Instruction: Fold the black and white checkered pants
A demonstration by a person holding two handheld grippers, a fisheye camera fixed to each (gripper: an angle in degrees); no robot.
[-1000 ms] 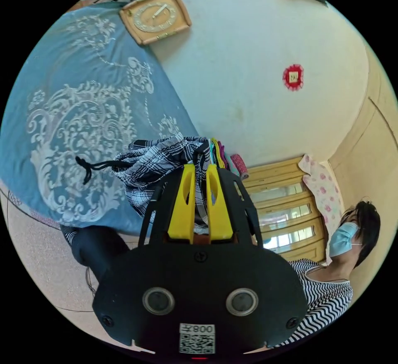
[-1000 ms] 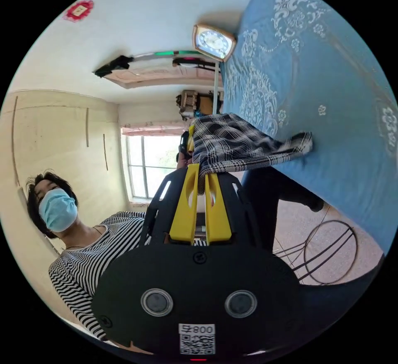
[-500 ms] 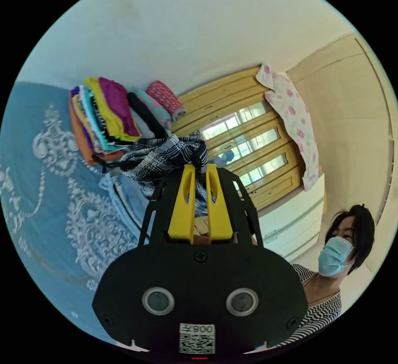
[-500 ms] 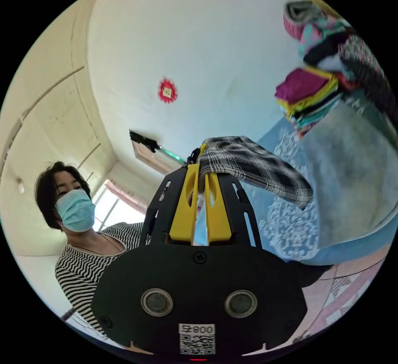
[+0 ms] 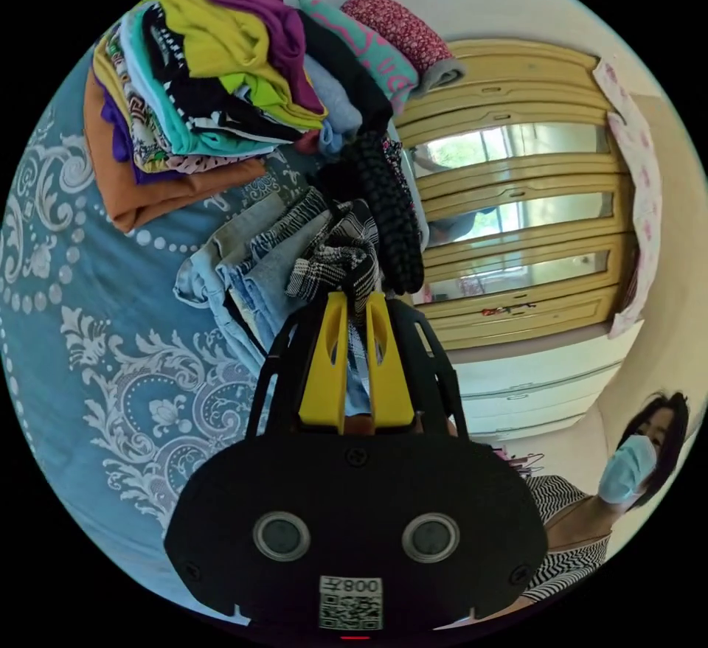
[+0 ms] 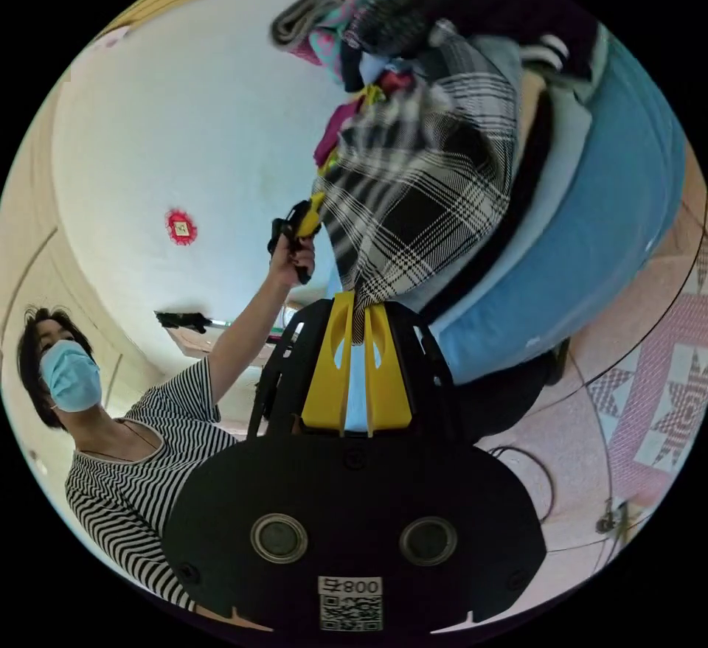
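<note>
Checkered pants (image 6: pixel 424 191) bunched, held aloft beside clothes stack (image 5: pixel 199 88) on bed (image 5: pixel 66 309). Left gripper (image 5: pixel 357 303) and right gripper (image 6: pixel 357 305) jaws both clamped on fabric. Fold apparently done; placing on stack remains.

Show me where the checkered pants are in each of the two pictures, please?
Left gripper view: the checkered pants are bunched at the centre, just above the yellow jaws of the left hand-held gripper.
Right gripper view: the pants hang above centre, rising from the right hand-held gripper toward the top right.
Shared landmark: the stack of folded clothes on the blue bedspread.
</note>
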